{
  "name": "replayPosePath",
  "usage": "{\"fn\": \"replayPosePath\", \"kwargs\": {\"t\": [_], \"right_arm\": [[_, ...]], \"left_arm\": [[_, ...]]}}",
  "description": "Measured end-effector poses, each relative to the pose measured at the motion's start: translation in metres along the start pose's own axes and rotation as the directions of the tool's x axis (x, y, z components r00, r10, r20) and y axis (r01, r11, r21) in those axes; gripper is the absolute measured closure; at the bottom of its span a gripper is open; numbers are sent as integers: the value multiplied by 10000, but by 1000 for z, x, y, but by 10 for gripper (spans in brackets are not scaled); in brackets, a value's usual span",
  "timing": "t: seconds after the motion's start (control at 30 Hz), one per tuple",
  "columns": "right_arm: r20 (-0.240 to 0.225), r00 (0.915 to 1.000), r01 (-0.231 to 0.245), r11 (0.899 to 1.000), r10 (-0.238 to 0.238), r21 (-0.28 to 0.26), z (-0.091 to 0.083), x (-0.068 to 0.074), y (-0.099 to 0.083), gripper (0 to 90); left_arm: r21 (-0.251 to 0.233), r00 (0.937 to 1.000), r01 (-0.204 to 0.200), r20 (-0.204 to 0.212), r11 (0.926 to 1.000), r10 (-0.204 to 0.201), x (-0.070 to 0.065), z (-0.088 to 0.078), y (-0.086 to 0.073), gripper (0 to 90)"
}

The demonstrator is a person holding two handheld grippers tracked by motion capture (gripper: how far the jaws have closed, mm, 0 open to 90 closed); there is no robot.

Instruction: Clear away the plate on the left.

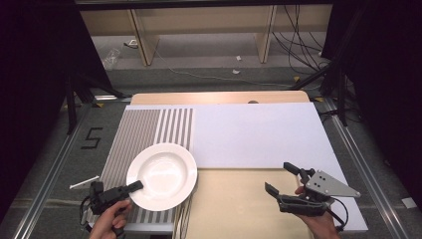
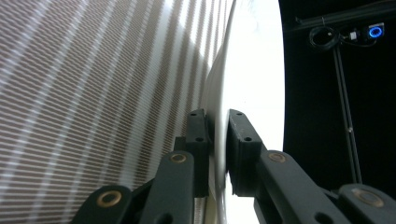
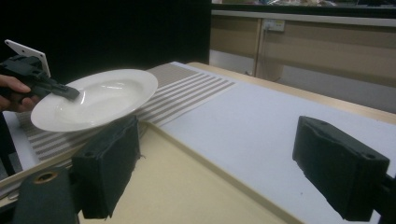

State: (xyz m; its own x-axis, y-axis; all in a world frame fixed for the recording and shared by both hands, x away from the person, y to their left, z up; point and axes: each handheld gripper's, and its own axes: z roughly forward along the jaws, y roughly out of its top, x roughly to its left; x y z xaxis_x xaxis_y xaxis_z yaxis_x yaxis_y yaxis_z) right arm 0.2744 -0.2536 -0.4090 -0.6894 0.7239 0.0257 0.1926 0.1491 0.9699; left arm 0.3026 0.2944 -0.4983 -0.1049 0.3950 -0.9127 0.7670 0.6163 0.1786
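Note:
A white deep plate (image 1: 162, 176) hangs tilted a little above the striped mat (image 1: 144, 128) at the table's left. My left gripper (image 1: 134, 186) is shut on the plate's near-left rim; in the left gripper view its two pads (image 2: 198, 135) clamp the plate's thin edge (image 2: 217, 98). The right gripper view shows the plate (image 3: 95, 98) lifted off the striped mat (image 3: 187, 88), held by the far gripper (image 3: 70, 91). My right gripper (image 1: 281, 178) stands open over the bare wood at the front right, with nothing between its fingers.
A white sheet (image 1: 259, 132) covers the table's back and right. Bare wooden tabletop (image 1: 229, 204) lies at the front middle. A small white stick (image 1: 83, 182) lies on the floor frame left of the mat. Dark stands and cables surround the table.

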Motion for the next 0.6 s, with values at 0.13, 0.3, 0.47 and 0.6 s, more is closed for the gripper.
{"fn": "replayPosePath", "kwargs": {"t": [0.13,0.3,0.47,0.6], "right_arm": [[2,10000,17,10000,-17,11,0,-1,0,158],[9,10000,-13,10000,13,17,0,0,0,158],[20,10000,-23,10000,23,19,1,0,0,158],[14,10000,-49,10000,49,24,1,0,-1,158]], "left_arm": [[239,9998,-131,135,9996,127,-5,4,-4,800],[592,9989,-196,425,9981,171,-10,12,-10,800],[856,9982,-354,522,9957,310,-15,19,-17,800],[1143,9971,-498,626,9922,429,-21,25,-22,800]]}}
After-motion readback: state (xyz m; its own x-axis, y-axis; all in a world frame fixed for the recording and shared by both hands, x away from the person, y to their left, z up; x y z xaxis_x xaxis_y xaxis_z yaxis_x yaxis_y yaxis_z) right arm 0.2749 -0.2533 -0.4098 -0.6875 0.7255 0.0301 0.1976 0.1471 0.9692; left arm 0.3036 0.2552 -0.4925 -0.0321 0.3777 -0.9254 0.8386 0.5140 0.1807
